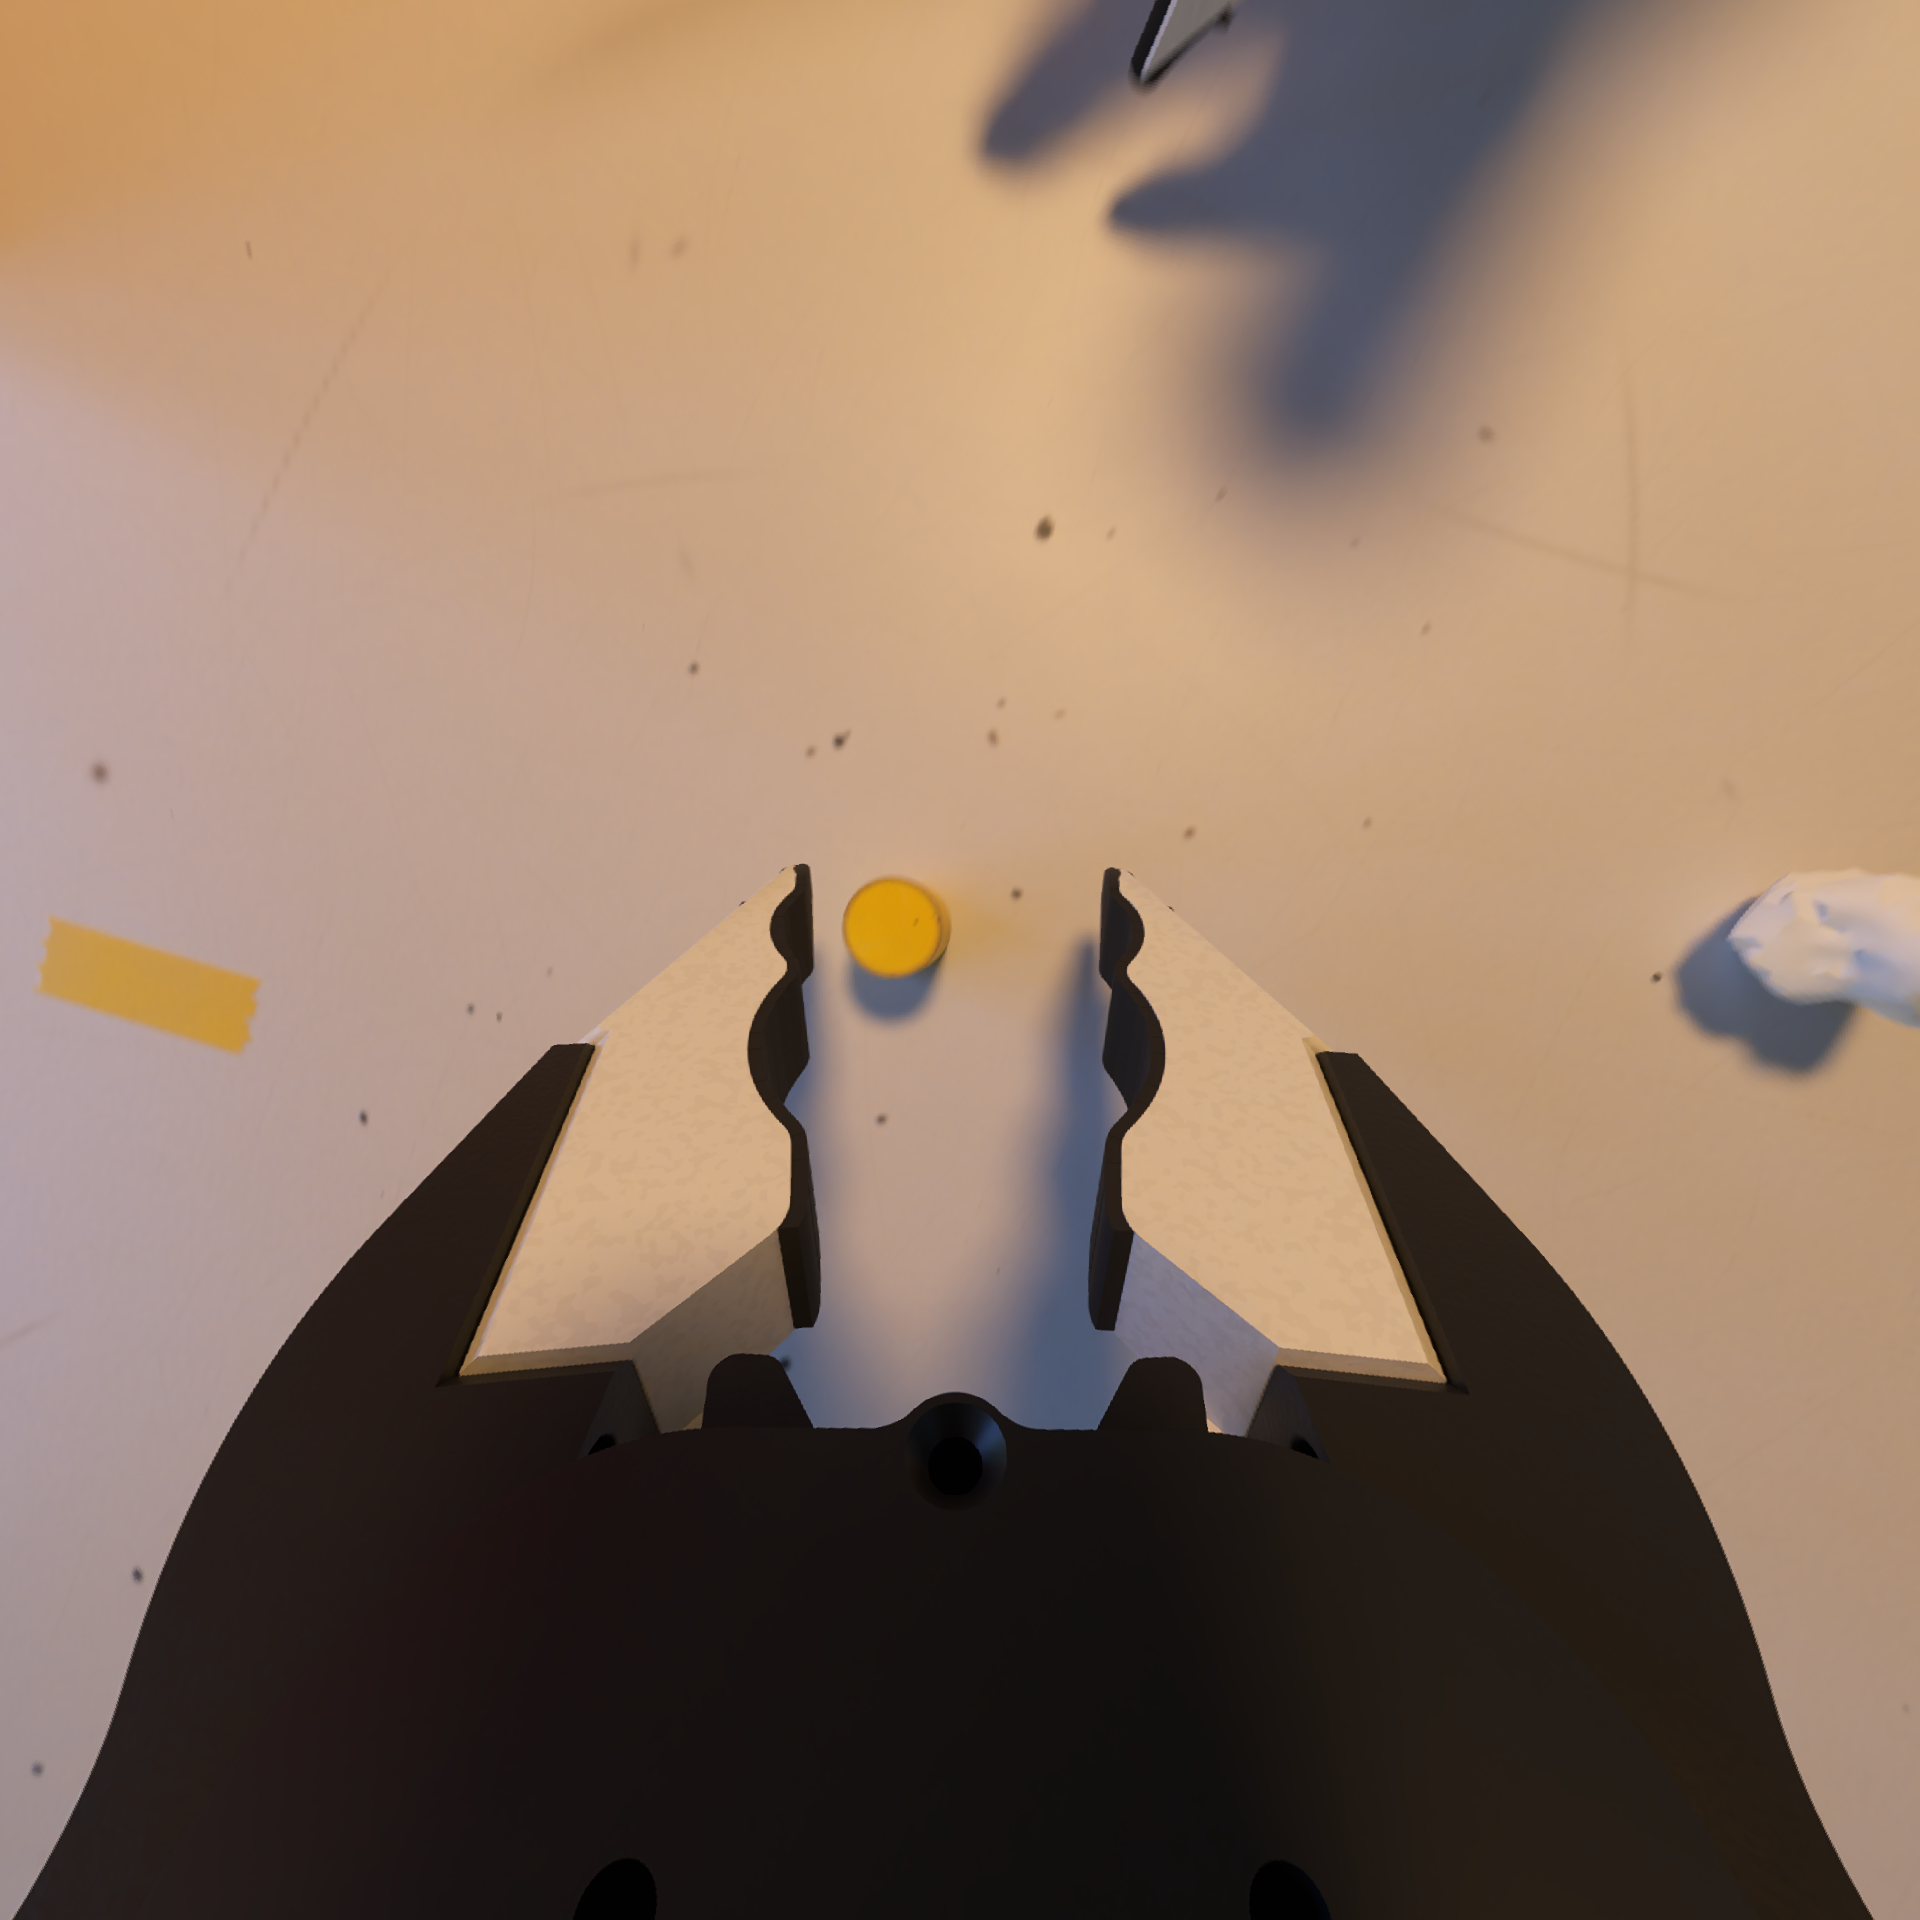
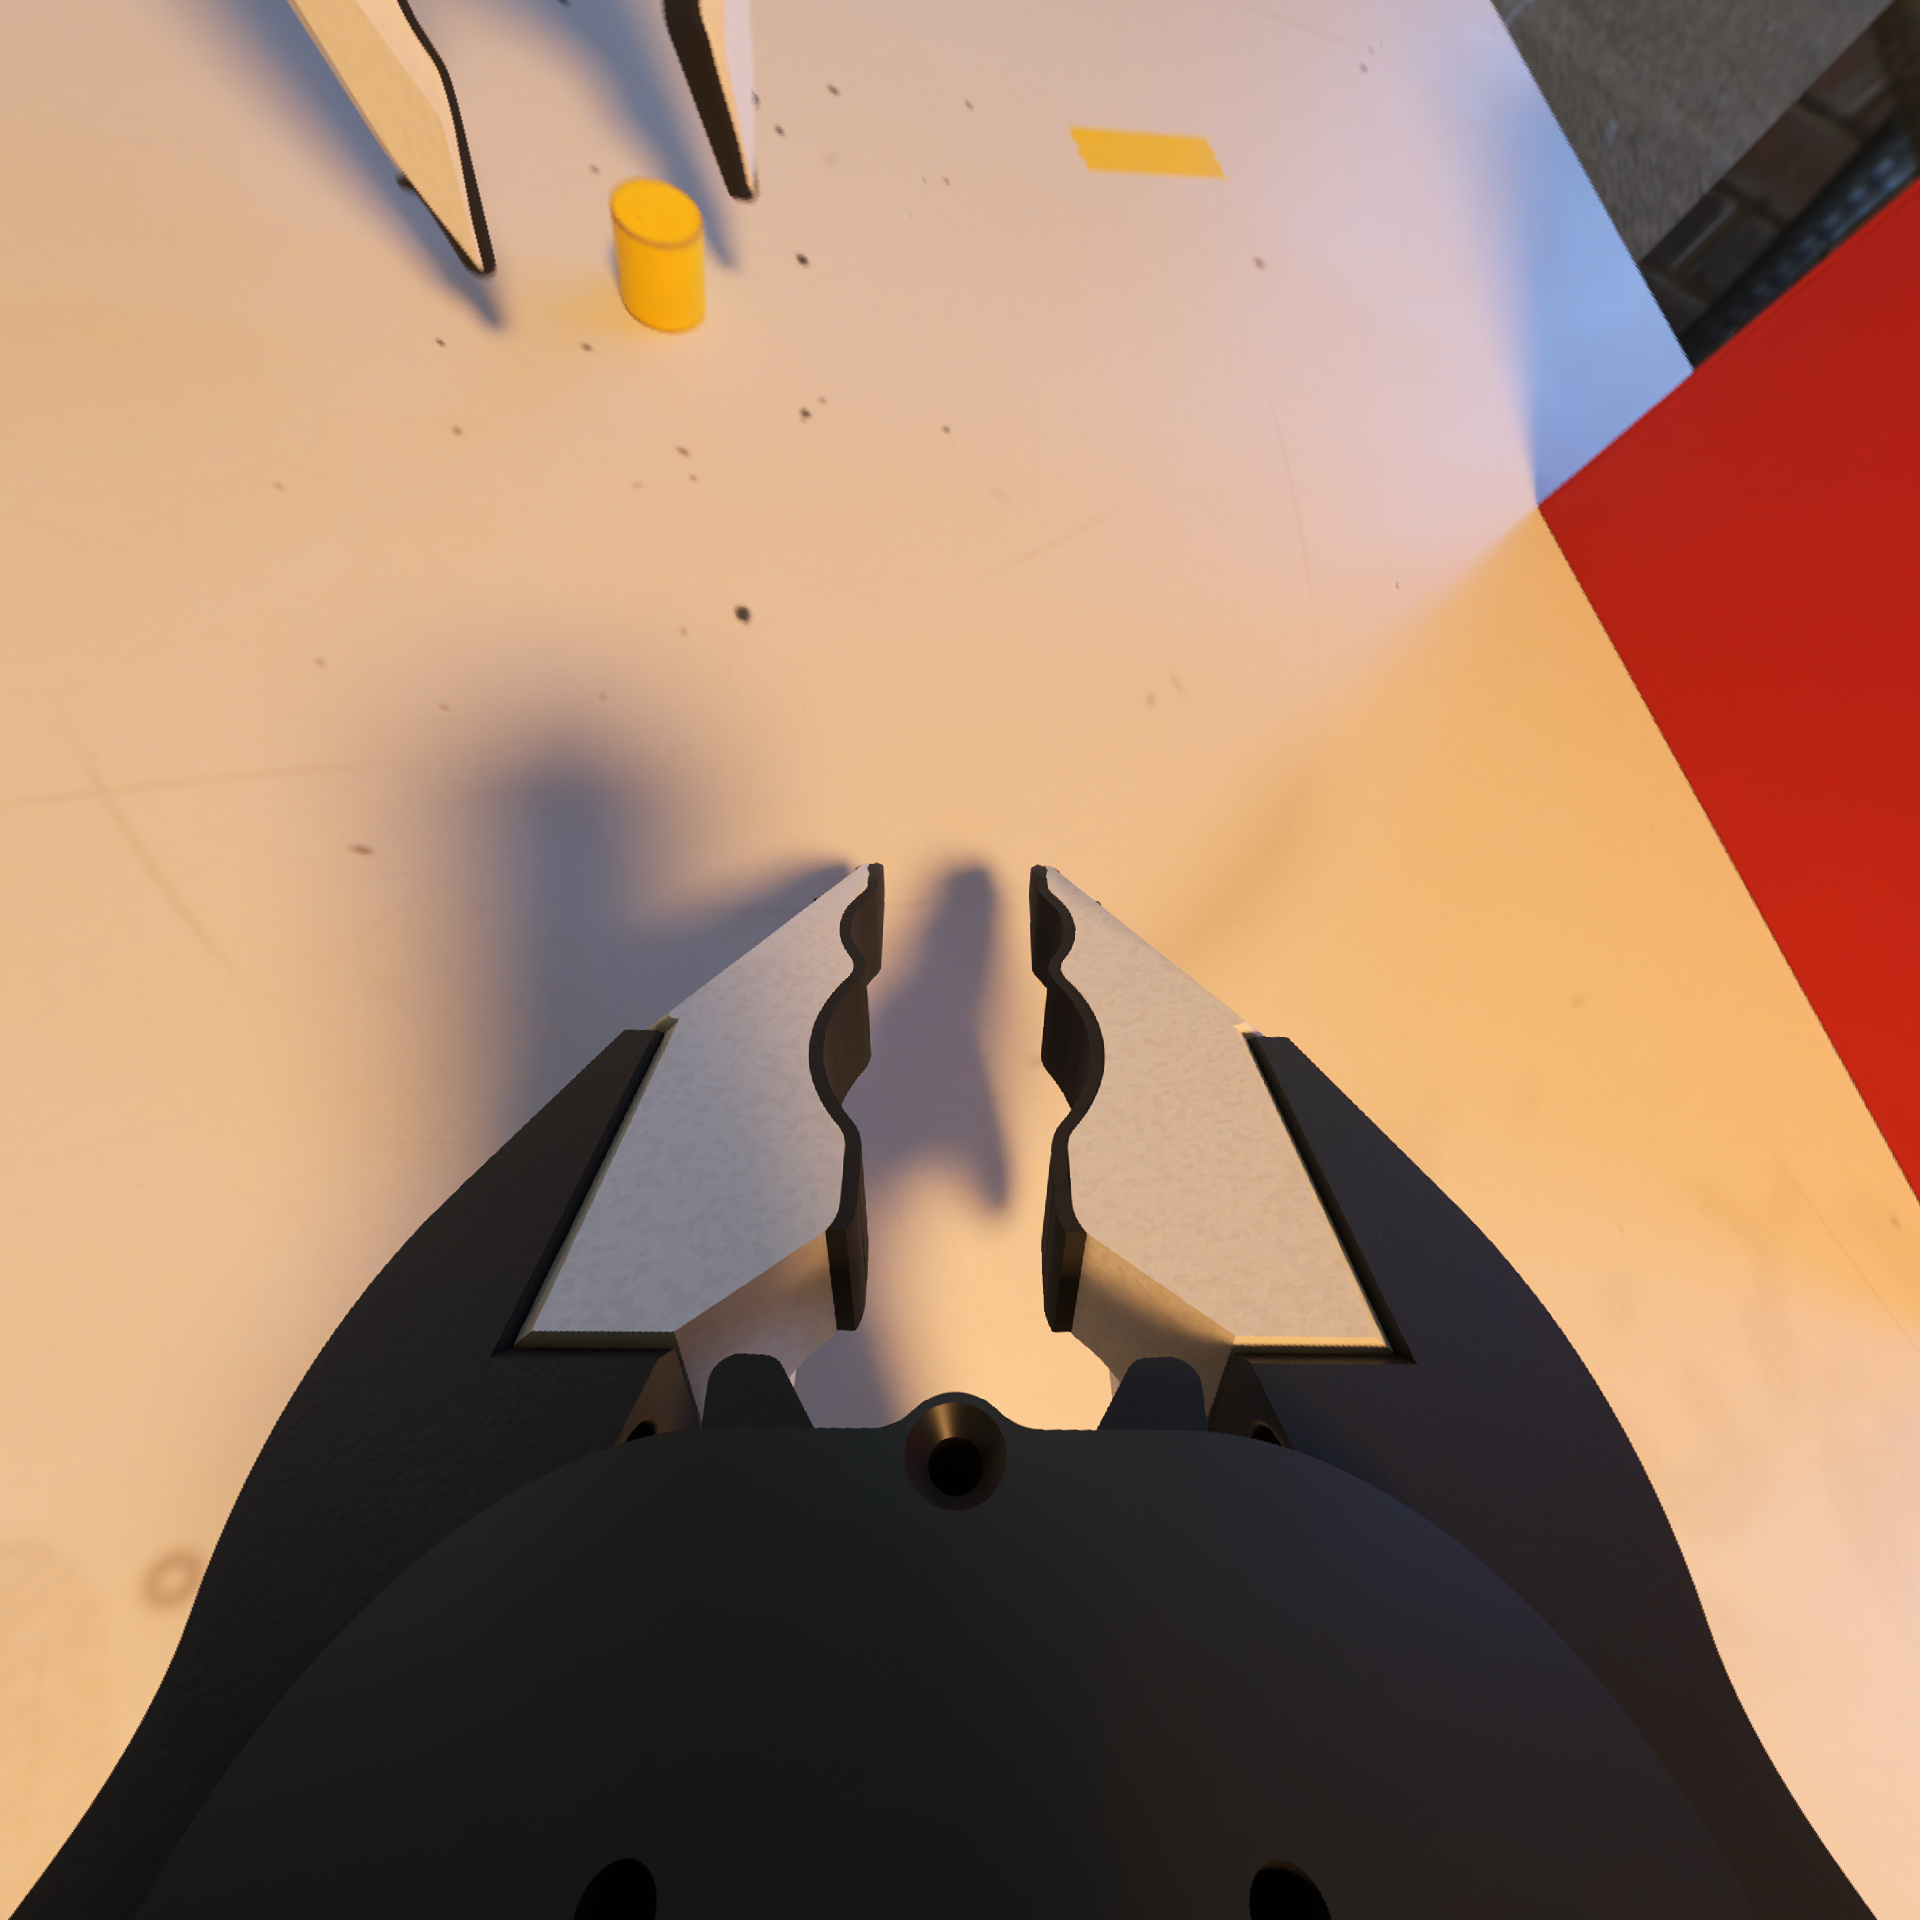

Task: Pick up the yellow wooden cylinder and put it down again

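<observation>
The yellow wooden cylinder [image 1: 896, 927] stands upright on the pale table. In the left wrist view I see it end-on from above, between my fingertips and closer to the left one. My left gripper [image 1: 956, 883] is open and above it, not touching it. In the right wrist view the cylinder [image 2: 658, 255] stands far off at the upper left, with the left gripper's two fingers [image 2: 608, 218] hanging on either side of it. My right gripper [image 2: 956, 878] is open and empty, well away from the cylinder, above bare table.
A strip of yellow tape [image 1: 148, 982] lies flat on the table to the left, also seen in the right wrist view [image 2: 1148, 153]. A crumpled white paper [image 1: 1834, 951] lies at the right. A red panel [image 2: 1787, 582] borders the table's right edge.
</observation>
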`<state>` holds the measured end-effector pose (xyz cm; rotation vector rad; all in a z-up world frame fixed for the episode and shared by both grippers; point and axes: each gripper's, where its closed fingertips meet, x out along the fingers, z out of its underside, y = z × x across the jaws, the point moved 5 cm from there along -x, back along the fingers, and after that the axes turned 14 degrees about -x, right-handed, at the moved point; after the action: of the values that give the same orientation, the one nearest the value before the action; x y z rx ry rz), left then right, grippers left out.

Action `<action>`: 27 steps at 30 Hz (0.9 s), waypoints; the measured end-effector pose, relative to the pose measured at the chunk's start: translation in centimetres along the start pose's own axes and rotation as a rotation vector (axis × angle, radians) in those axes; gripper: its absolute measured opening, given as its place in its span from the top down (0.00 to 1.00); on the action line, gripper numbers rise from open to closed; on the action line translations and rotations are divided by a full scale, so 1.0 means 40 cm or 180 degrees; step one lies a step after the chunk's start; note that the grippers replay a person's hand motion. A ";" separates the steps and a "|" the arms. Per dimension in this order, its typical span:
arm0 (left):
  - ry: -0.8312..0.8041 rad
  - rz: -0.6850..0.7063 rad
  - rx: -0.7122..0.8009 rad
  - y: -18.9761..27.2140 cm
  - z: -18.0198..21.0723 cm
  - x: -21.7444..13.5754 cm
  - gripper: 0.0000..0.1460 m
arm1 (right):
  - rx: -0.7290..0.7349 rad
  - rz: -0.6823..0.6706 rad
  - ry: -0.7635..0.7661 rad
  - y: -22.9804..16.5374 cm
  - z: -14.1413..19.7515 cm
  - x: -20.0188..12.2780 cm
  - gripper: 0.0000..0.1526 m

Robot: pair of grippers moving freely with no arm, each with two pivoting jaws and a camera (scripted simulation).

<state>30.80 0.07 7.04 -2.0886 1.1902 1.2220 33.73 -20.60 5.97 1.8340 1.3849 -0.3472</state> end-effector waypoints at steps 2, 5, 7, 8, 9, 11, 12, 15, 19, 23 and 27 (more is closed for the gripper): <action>0.0134 0.0052 0.0044 0.016 -0.019 0.002 0.59 | -0.0011 -0.0024 0.0087 -0.005 -0.014 0.001 0.82; 0.0255 0.0219 0.0053 0.040 -0.042 0.013 0.57 | -0.0103 -0.0098 0.0202 -0.021 -0.039 0.014 0.82; 0.0273 0.0276 0.0076 0.052 -0.050 0.025 0.57 | -0.0235 -0.0120 0.0366 -0.036 -0.072 0.025 0.82; 0.0284 0.0297 0.0087 0.058 -0.053 0.031 0.56 | -0.0296 -0.0139 0.0466 -0.044 -0.089 0.030 0.82; 0.0298 0.0315 0.0096 0.062 -0.055 0.037 0.56 | -0.0326 -0.0181 0.0529 -0.050 -0.101 0.037 0.82; 0.0292 0.0337 0.0088 0.067 -0.056 0.047 0.56 | -0.0389 -0.0262 0.0473 -0.061 -0.110 0.055 0.82; 0.0300 0.0346 0.0069 0.069 -0.056 0.050 0.56 | -0.0425 -0.0287 0.0394 -0.066 -0.109 0.065 0.82; 0.0328 0.0388 0.0009 0.071 -0.054 0.058 0.62 | -0.0526 -0.0384 0.0256 -0.086 -0.108 0.089 0.82; 0.0287 0.0419 0.0040 0.075 -0.050 0.068 0.71 | -0.0563 -0.0410 0.0244 -0.093 -0.116 0.105 0.83; 0.0292 0.0422 0.0031 0.072 -0.046 0.074 0.75 | -0.0633 -0.0382 0.0253 -0.098 -0.128 0.117 0.85; 0.0264 0.0417 0.0041 0.067 -0.040 0.080 0.76 | -0.0675 -0.0378 0.0265 -0.104 -0.144 0.130 0.85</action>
<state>30.07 -3.94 5.26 -2.0986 1.3877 1.1908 30.51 -12.51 4.62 1.6131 1.5305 -0.1780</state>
